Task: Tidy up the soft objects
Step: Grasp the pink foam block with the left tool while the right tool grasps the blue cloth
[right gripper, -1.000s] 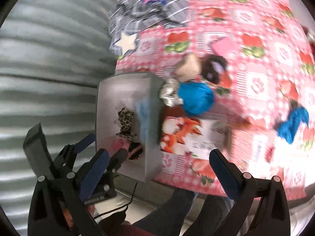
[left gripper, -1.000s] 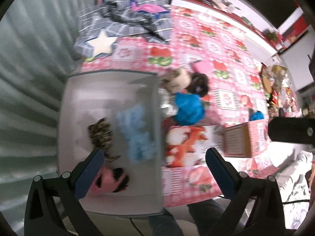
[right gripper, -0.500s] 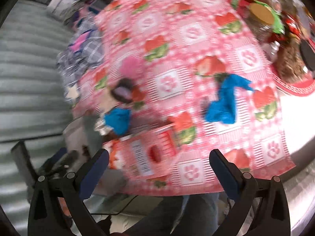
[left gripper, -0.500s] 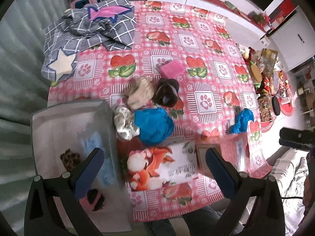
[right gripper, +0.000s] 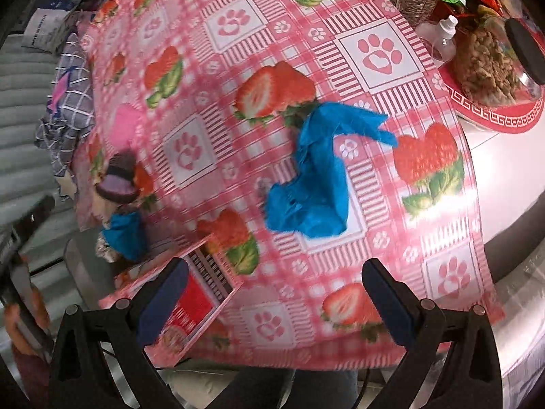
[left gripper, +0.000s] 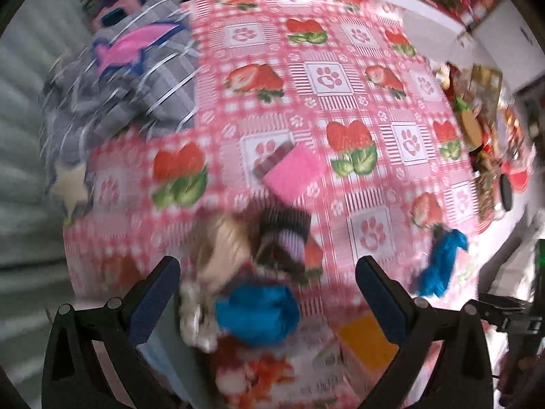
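1. Blue crumpled cloth lies loose on the strawberry tablecloth, ahead of the right gripper and about centred between its jaws. Jaws are wide and hold nothing.
2. Left gripper also has wide, empty jaws. Just ahead, between them: blue soft bundle, silvery scrunchie toward the left jaw, beige soft piece and a dark striped sock roll beyond. Pink pad lies farther out.
3. Printed cardboard box sits under the right gripper's left jaw; grey bin wall is partly visible left of it.
4. Judgement: next pick is likely the blue cloth.
5. Risks: thin, sprawled cloth may slip out if only one fold is pinched; pads closing low could catch the tablecloth and drag it, disturbing the food jars on the far right; left view is blurred, so the cluster's contacts are uncertain.
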Tool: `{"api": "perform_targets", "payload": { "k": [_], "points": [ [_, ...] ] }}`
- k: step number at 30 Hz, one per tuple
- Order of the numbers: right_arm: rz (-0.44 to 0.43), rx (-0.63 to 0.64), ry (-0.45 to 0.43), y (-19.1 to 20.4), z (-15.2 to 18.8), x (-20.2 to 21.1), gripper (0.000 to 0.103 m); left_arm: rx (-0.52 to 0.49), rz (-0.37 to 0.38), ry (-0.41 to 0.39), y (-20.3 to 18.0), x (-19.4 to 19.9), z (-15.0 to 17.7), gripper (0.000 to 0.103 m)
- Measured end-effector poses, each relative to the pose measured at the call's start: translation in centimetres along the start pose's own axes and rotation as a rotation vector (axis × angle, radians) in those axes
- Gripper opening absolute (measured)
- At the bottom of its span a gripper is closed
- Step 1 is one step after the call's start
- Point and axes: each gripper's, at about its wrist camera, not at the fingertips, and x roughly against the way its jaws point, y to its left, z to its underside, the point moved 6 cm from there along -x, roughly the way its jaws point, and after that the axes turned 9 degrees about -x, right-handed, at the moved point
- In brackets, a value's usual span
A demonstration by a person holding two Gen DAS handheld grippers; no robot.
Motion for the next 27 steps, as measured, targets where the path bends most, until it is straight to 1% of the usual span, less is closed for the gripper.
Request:
{"api": "perform_targets", "payload": {
  "k": [3,5,8,13,17,19,22,24,27],
  "points": [
    [0.047,0.013,-0.017,-0.7,-1.8,-1.2,0.102,-0.062,-0.041,0.021,-1.1,-2.6,-2.3,0.103],
    [0.079,0.010,-0.016,-1.3,-2.8,-2.2,0.102,-0.067,-0.040,0.051,-1.6,-4.6,-3.3,0.103],
    [0.084,-0.007,0.004,-1.8,-3.7,-3.9,0.102,-0.078,-0.048,0.087,-2.2,-7.6,-4.7,0.103],
    [0.124,0.037,-0.020,-1.4,-4.8,-6.4,0.102,-0.110,-0.100,0.104,-2.6,-10.8,-6.1,0.103],
    [0.165,0.075,-0.035,-1.1,-5.2,-8.1,0.102,-0.111,-0.119,0.127,-2.3,-12.8,-6.3,0.103],
    [0.189,0.085,-0.059,-1.0,-5.3,-8.3,0.103,-0.111,-0.126,0.142,-2.1,-13.8,-6.1,0.103],
    [0.251,0.129,-0.088,-0.7,-5.2,-8.6,0.103,-0.111,-0.127,0.161,-2.1,-14.9,-5.8,0.103],
    [0.294,0.161,-0.098,-0.4,-4.9,-9.0,0.103,-0.097,-0.111,0.154,-2.0,-15.1,-5.8,0.103],
    [0.286,0.154,-0.121,-0.5,-4.7,-9.0,0.103,-0.093,-0.098,0.154,-2.0,-15.3,-5.8,0.103]
  ]
}}
